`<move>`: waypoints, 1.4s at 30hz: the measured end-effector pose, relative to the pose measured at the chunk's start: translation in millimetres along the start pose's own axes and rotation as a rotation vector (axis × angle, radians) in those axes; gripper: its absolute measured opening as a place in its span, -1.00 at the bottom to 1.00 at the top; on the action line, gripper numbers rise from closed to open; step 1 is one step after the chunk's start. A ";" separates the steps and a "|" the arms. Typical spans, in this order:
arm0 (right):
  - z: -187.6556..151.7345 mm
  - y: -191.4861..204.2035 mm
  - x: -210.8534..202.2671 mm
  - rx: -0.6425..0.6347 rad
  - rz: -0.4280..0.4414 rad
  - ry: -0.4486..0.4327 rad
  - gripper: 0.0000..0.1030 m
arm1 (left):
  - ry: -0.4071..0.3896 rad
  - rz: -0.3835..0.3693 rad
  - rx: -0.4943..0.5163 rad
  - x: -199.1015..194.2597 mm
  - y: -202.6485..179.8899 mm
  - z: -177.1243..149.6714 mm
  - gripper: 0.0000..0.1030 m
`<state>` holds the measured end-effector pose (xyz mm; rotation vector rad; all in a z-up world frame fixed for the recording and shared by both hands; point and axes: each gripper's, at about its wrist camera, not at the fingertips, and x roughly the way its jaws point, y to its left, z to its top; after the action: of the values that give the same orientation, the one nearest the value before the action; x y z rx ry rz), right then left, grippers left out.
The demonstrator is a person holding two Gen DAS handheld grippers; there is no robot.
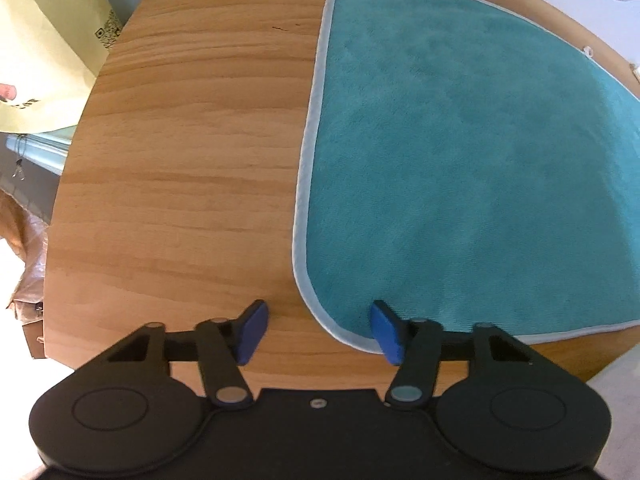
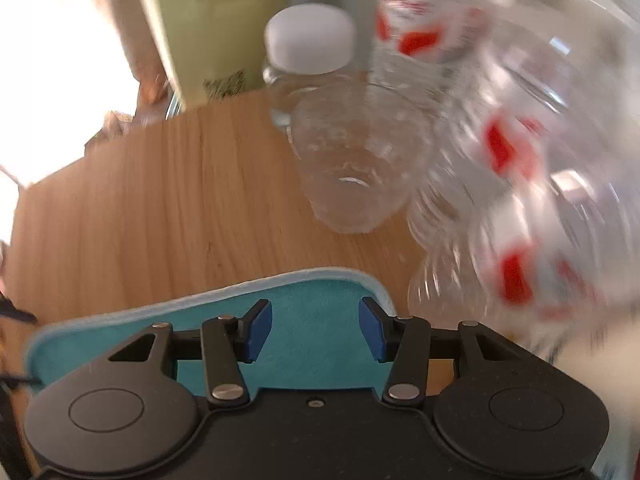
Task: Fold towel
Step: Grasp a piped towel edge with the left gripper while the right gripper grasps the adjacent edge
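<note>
The teal towel (image 1: 460, 168) is laid flat on the wooden table (image 1: 192, 152). The left gripper (image 1: 320, 330) is held over its near corner, jaws spread wide. The right gripper (image 2: 316, 330) is at the far corner, jaws also spread, nothing pinched. 2 clear bottles (image 2: 500, 140) are stood just beyond.

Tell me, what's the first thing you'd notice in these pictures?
The big teal towel with its pale trim, spread flat on the wooden table, catches the eye first. The left gripper is open at the near corner, the right gripper open over the far one. Right behind that far corner stand clear plastic bottles with red labels and a clear cup.
</note>
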<state>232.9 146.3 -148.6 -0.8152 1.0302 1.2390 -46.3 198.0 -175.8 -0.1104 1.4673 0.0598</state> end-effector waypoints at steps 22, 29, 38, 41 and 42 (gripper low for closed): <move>39.3 31.3 36.6 -0.504 -0.035 0.293 -0.39 | 0.017 -0.148 -0.031 8.1 20.6 26.8 -0.86; 40.1 32.5 23.0 -0.391 0.050 0.246 -1.00 | 0.014 -0.142 -0.041 8.7 16.8 25.1 -0.94; 61.7 29.4 -7.9 -0.331 0.033 0.149 -0.99 | -0.021 -0.089 -0.060 0.6 39.8 13.3 -0.95; 41.2 32.3 -12.8 -0.379 0.013 0.171 -0.81 | -0.025 -0.086 -0.050 -0.4 41.0 10.6 -0.95; 40.2 31.3 -12.3 -0.391 0.009 0.183 -0.68 | -0.025 -0.086 -0.044 -0.8 41.4 9.6 -0.95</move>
<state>208.8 184.3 -121.7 -1.2450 0.9476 1.4162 -41.3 240.2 -175.5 -0.2079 1.4346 0.0230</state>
